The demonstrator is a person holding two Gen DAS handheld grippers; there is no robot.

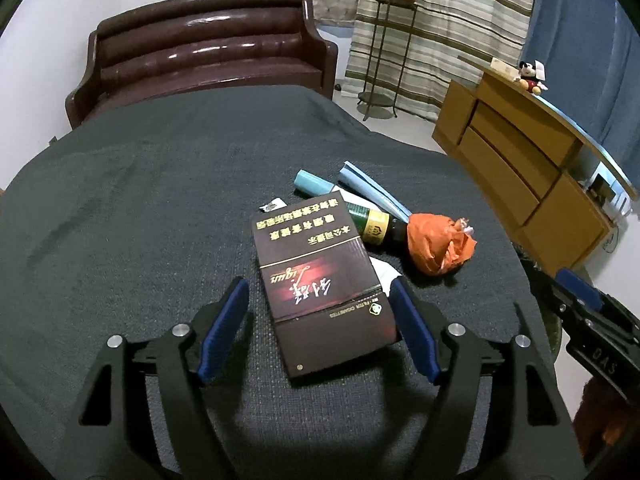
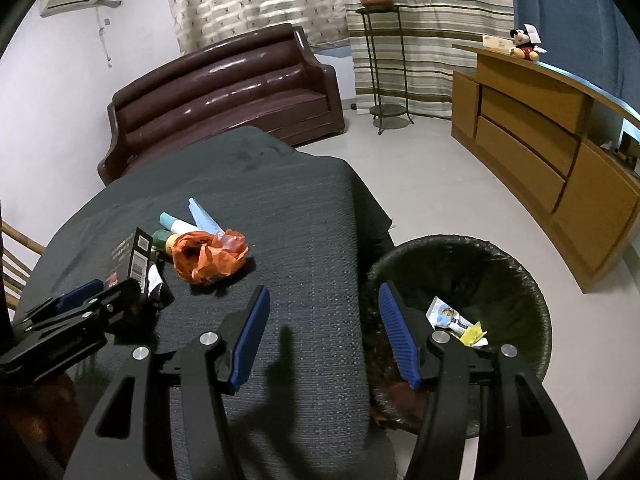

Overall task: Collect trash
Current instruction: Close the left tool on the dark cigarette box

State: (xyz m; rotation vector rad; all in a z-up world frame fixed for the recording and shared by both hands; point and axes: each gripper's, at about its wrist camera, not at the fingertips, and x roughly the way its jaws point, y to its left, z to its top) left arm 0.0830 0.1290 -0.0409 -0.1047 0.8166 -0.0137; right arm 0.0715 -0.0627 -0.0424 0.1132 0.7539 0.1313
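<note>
A dark cigarette box [image 1: 320,280] lies on the dark cloth-covered table [image 1: 140,200], between the open fingers of my left gripper [image 1: 318,328]; the right pad is at its edge, the left pad stands apart. Beyond it lie a green bottle [image 1: 370,224], an orange plastic wad [image 1: 440,246] and light blue tubes [image 1: 316,186]. My right gripper [image 2: 324,336] is open and empty over the table's right edge, beside a black trash bin [image 2: 500,264] that holds small wrappers [image 2: 452,320]. The orange wad [image 2: 208,256] and box [image 2: 132,256] also show in the right wrist view.
A brown leather sofa [image 1: 208,52] stands behind the table. A wooden cabinet [image 2: 552,152] with a plush toy [image 2: 524,44] is at the right. A plant stand [image 2: 380,60] stands by the curtain. A small wrapper [image 1: 274,205] lies on the cloth.
</note>
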